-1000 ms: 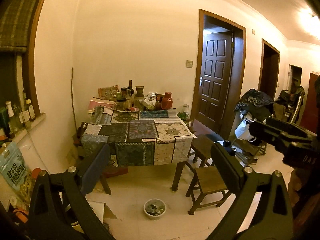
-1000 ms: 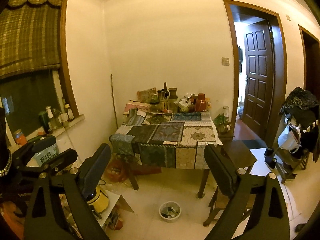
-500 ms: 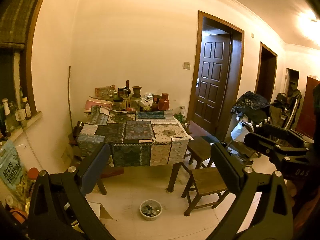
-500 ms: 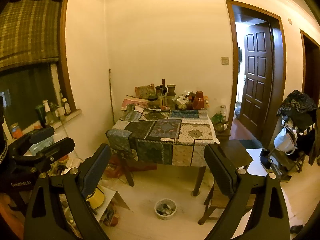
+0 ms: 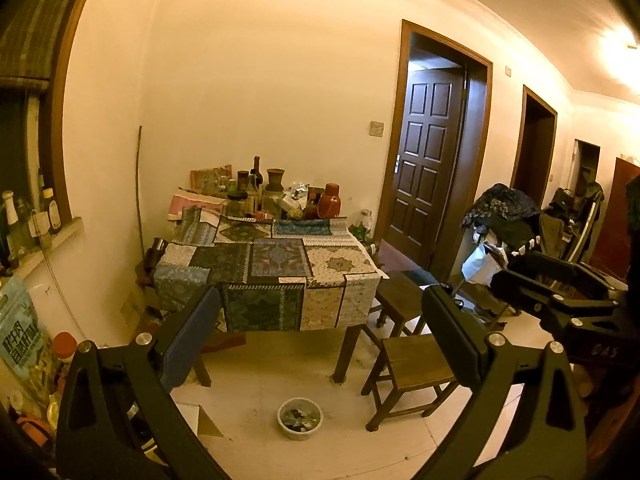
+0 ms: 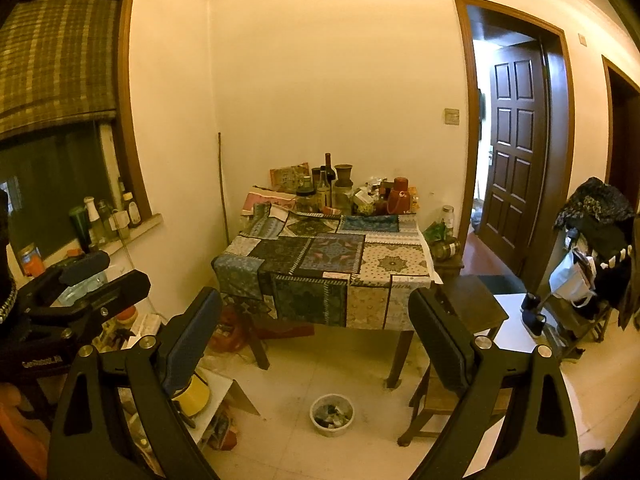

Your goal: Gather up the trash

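A small white bin point(image 5: 300, 418) with dark scraps inside stands on the tiled floor in front of a table; it also shows in the right wrist view point(image 6: 331, 414). My left gripper point(image 5: 320, 338) is open and empty, held well back from the table and above the floor. My right gripper point(image 6: 316, 338) is open and empty at much the same distance. The right gripper's body shows at the right edge of the left wrist view point(image 5: 560, 300). The left gripper's body shows at the left of the right wrist view point(image 6: 72, 288).
The table has a patchwork cloth point(image 5: 264, 264), with bottles, jars and a red flask point(image 5: 329, 200) at its far end. Wooden stools point(image 5: 416, 364) stand right of it. Boxes and clutter point(image 6: 200, 400) lie on the floor at left. A brown door point(image 5: 428, 160) stands open. A laden rack point(image 6: 592, 248) is at right.
Both views have shifted slightly; the table and bin sit a little lower and further left in the frames. Both grippers stay open and empty.
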A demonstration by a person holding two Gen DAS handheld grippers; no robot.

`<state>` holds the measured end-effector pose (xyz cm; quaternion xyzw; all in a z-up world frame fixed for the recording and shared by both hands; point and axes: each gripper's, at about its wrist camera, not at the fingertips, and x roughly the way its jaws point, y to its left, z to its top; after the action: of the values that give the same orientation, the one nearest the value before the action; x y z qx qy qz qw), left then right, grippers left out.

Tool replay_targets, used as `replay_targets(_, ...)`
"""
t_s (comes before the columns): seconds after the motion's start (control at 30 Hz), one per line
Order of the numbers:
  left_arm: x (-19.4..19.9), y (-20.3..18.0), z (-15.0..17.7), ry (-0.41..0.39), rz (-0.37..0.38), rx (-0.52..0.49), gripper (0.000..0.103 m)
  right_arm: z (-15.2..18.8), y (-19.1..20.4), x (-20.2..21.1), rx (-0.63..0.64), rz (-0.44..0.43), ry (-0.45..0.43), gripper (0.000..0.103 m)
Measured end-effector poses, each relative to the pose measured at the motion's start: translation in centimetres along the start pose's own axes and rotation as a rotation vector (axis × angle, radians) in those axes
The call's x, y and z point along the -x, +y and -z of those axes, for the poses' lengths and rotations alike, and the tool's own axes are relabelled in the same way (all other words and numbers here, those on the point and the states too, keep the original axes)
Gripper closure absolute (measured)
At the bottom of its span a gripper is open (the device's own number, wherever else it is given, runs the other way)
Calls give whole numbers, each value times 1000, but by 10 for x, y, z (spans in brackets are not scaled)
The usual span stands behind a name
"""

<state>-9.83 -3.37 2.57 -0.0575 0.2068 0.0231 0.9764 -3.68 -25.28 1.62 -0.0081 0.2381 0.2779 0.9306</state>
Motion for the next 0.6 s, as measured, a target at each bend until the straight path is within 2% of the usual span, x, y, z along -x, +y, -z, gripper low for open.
replay_targets(0.6,-6,3,0,2,1,13,2,-1,-1,0,-3,-3,5,10)
